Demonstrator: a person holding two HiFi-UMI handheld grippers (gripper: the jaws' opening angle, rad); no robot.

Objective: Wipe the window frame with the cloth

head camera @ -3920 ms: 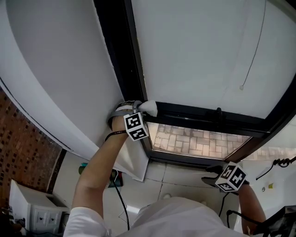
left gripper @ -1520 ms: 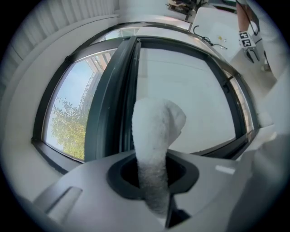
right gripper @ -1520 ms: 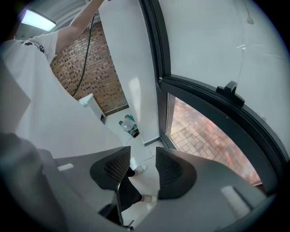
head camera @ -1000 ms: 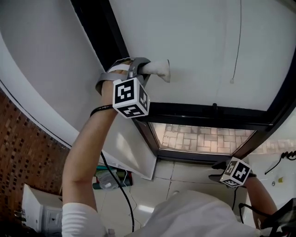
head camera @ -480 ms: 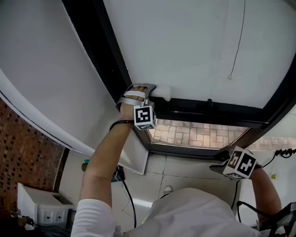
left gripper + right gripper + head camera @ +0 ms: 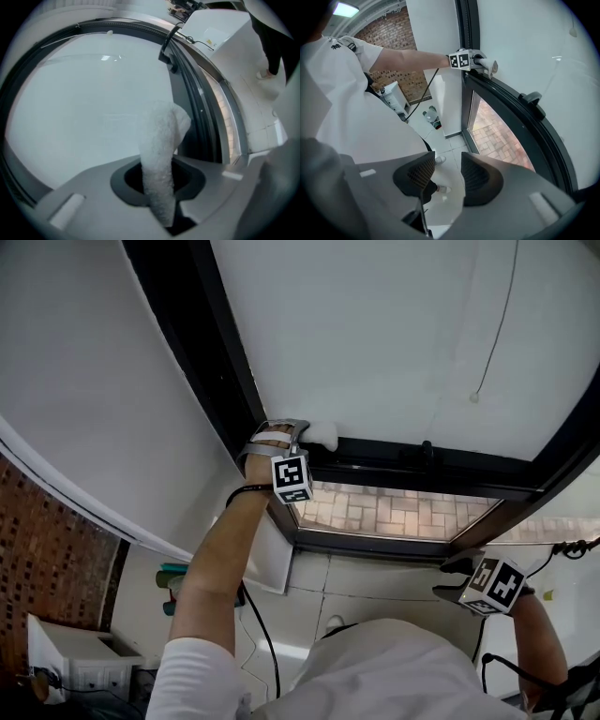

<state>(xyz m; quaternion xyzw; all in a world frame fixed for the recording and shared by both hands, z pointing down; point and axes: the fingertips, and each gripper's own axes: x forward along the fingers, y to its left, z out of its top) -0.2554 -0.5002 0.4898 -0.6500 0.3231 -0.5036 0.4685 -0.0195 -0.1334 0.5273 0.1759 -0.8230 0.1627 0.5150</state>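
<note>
The black window frame has an upright bar [image 6: 202, 352] and a cross bar [image 6: 422, 470] with a small handle [image 6: 427, 451]. My left gripper [image 6: 305, 437] is shut on a white cloth [image 6: 323, 434], and it holds the cloth against the corner where the two bars meet. In the left gripper view the cloth [image 6: 161, 154] stands up from between the jaws, in front of the frame [image 6: 197, 108]. My right gripper [image 6: 457, 573] hangs low at the right, away from the frame. Its jaws [image 6: 447, 176] stand open with nothing between them.
A frosted pane [image 6: 375, 334] fills the upper window, with a thin pull cord [image 6: 473, 397] hanging on it. The lower pane [image 6: 384, 512] shows brick paving outside. Bottles [image 6: 173, 577], a black cable [image 6: 258, 634] and a white cabinet [image 6: 75, 662] are on the floor at the left.
The left gripper has come down the upright bar with the cloth to the corner at the cross bar. The right gripper has stayed low at the right.
</note>
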